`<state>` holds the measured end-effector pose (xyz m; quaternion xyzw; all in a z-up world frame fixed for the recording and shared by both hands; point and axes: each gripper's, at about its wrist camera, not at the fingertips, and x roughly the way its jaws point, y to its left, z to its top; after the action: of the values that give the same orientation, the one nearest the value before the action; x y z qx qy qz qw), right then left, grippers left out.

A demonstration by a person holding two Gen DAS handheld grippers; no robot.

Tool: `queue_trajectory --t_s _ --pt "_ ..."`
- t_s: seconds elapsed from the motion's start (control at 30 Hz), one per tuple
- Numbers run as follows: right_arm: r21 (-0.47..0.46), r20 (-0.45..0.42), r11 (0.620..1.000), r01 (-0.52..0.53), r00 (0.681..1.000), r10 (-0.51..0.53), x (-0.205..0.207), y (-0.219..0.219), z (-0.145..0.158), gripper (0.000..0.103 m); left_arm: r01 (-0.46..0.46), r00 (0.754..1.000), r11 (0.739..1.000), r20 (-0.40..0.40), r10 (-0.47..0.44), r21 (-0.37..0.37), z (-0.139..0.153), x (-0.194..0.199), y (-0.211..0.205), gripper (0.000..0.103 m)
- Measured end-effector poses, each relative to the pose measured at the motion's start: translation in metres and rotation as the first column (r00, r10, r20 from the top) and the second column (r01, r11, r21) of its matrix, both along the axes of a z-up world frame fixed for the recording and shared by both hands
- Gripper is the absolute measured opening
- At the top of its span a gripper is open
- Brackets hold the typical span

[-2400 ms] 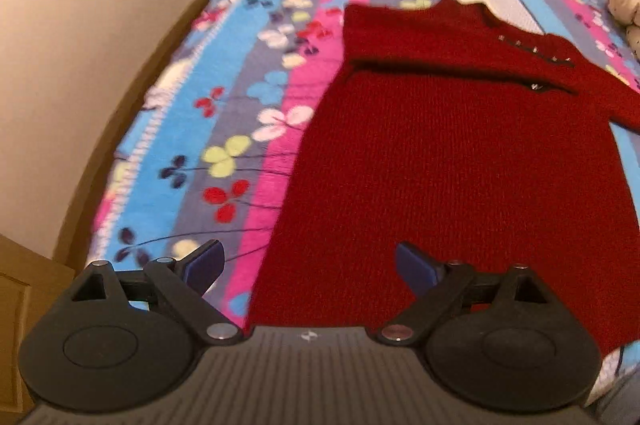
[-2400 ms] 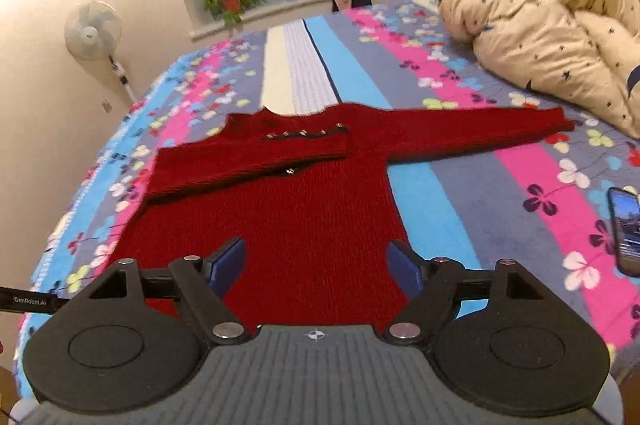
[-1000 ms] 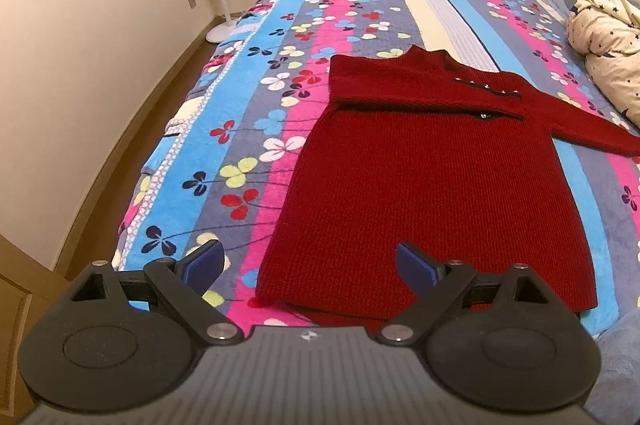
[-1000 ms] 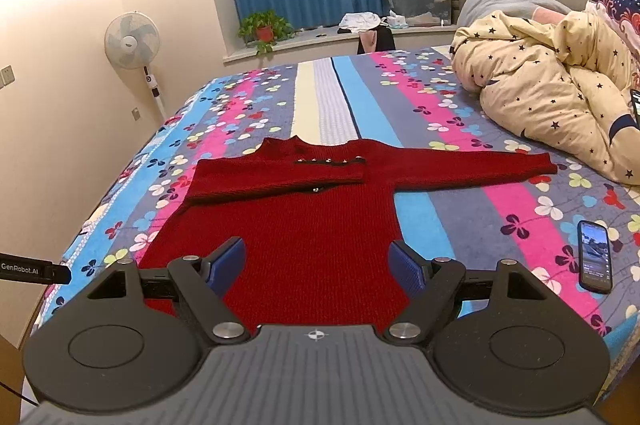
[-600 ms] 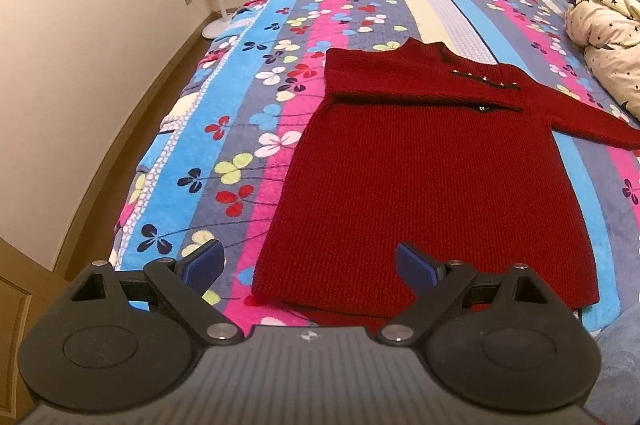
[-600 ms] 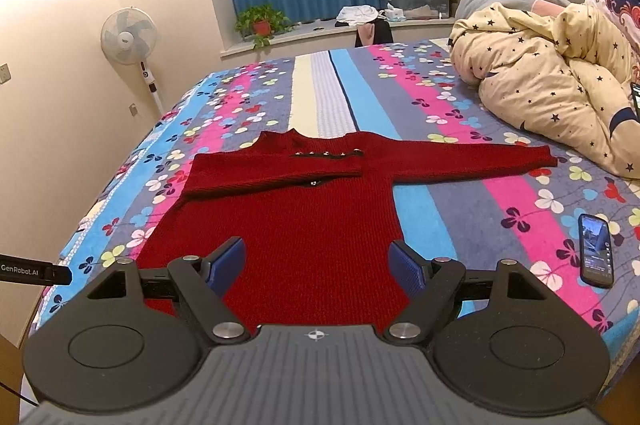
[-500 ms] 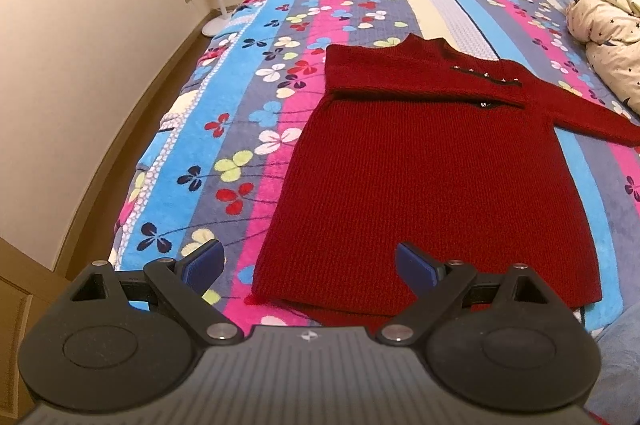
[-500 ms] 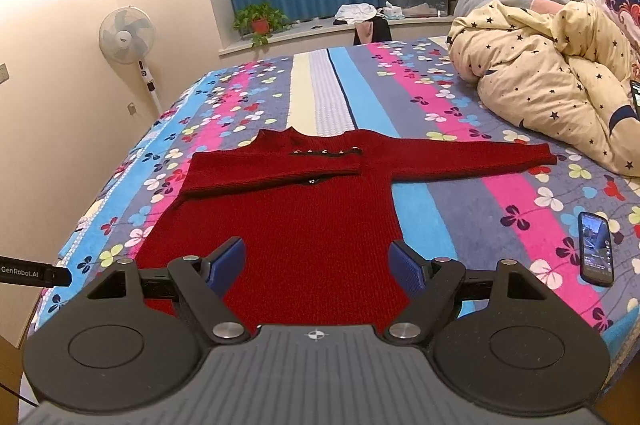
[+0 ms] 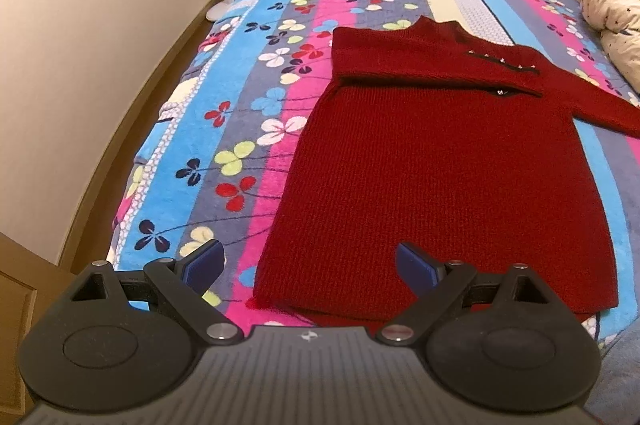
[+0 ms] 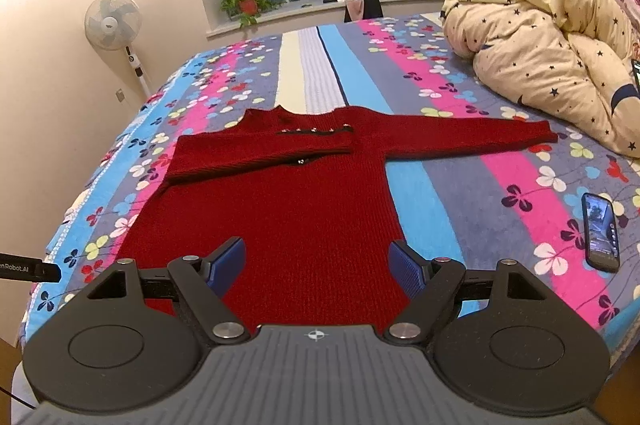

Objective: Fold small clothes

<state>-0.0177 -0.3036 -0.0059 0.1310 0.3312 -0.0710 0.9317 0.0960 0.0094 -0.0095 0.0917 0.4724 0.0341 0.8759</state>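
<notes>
A dark red knit sweater [image 9: 440, 161] [image 10: 288, 209] lies flat on the striped flowered bedspread [image 9: 248, 93] [image 10: 460, 185]. Its left sleeve is folded across the chest, and its right sleeve [image 10: 472, 139] stretches out to the right. My left gripper [image 9: 310, 263] hovers open over the sweater's near left hem corner, nothing between its blue pads. My right gripper [image 10: 318, 267] hangs open above the lower hem, also empty. The hem's nearest edge is hidden behind both gripper bodies.
A black phone [image 10: 600, 237] lies on the bed right of the sweater. A cream star-print duvet [image 10: 552, 65] is heaped at the far right. A standing fan [image 10: 114, 23] is by the left wall, where the bed edge drops to the floor [image 9: 120, 129].
Both grippers have sunk and come nearer the sweater's hem, so the garment looks larger and closer. Both jaws stayed as wide apart as before. The sweater has not moved.
</notes>
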Motion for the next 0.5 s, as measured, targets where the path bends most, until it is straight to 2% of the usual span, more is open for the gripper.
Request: queue_trajectory --t_s 0.5 --pt "0.004 -0.095 0.998 0.059 0.994 -0.059 0.051 -0.031 -0.037 0.080 0.018 0.995 0.999 -0.096 -0.015 0.036 -0.042 0.058 -0.022 0.095"
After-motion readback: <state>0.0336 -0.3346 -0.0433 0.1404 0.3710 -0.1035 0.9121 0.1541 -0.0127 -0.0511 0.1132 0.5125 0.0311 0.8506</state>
